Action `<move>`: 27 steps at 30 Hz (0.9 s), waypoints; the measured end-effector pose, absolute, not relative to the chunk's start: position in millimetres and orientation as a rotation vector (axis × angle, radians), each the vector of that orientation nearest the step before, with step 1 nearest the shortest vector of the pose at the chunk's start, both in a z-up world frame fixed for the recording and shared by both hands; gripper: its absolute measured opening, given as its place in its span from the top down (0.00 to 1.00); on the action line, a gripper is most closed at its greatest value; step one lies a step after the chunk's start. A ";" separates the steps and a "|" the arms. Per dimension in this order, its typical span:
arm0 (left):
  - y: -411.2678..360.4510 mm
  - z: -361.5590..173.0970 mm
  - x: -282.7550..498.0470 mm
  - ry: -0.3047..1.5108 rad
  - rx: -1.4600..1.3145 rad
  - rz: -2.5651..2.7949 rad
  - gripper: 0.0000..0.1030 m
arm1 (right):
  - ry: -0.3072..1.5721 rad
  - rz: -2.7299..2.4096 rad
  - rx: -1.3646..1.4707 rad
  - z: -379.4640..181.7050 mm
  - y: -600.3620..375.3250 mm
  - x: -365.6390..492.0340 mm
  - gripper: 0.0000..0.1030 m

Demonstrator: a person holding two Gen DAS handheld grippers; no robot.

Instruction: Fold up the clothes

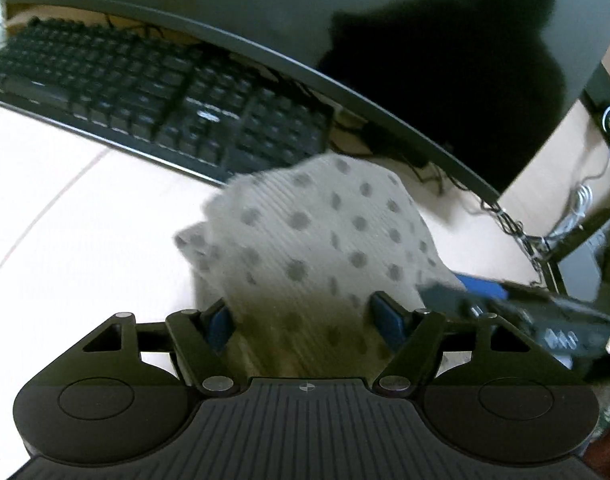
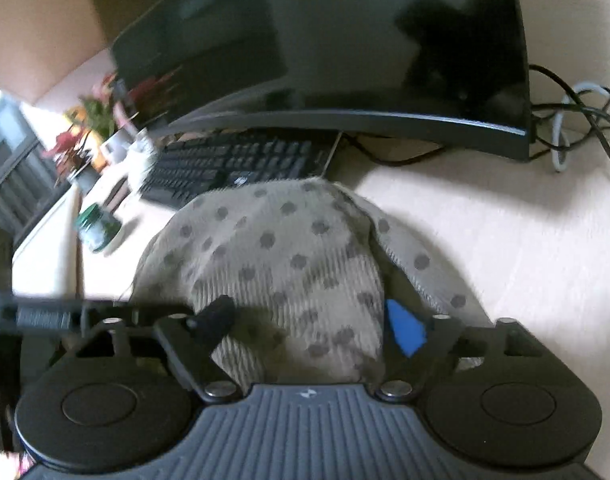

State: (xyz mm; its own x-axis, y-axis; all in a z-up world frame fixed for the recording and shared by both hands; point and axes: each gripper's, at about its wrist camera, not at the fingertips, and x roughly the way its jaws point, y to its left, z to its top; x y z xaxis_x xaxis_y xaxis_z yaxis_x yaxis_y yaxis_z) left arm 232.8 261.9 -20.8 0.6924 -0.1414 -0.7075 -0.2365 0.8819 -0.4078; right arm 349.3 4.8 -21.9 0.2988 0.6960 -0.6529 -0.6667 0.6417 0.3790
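Note:
A cream ribbed garment with grey polka dots [image 1: 313,236] is bunched over my left gripper [image 1: 303,316], draping between and over its blue-padded fingers, so the fingertips are hidden. The same garment [image 2: 281,264] is bunched over my right gripper [image 2: 309,320] in the right wrist view, covering the space between its fingers; one blue pad [image 2: 405,330] shows at the right. Both grippers appear closed on the cloth and hold it above the light wooden desk [image 2: 505,248]. The other gripper shows at the right edge of the left wrist view [image 1: 517,312].
A black keyboard [image 1: 157,104] and a dark curved monitor [image 2: 345,40] stand just behind the garment. Cables [image 2: 577,120] lie at the back right. A green-lidded jar [image 2: 97,226], a white cup [image 2: 117,146] and flowers [image 2: 93,112] stand at the left.

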 end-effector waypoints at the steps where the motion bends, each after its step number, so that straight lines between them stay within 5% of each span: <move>1: 262.3 -22.4 233.9 0.818 -0.507 0.059 0.26 | 0.906 0.915 0.031 -23.9 -0.1 345.0 0.17; 6: 261.9 -29.4 231.4 0.829 -0.524 0.032 0.27 | 1.007 0.897 0.004 -45.0 -13.1 308.0 0.14; 9: 260.1 -32.3 234.5 0.835 -0.537 0.000 0.31 | 0.943 0.919 -0.014 -29.4 -9.2 295.0 0.51; 14: 263.5 -26.3 246.5 0.811 -0.515 -0.012 0.30 | 0.828 0.907 -0.119 3.4 -0.1 298.8 0.55; 22: 275.4 32.1 221.9 0.659 -0.457 -0.050 0.16 | 0.785 0.831 -0.186 2.2 -31.5 281.4 0.01; 27: 260.0 34.4 255.4 0.645 -0.460 -0.195 0.11 | 0.565 0.954 -0.163 17.4 -4.2 255.0 0.00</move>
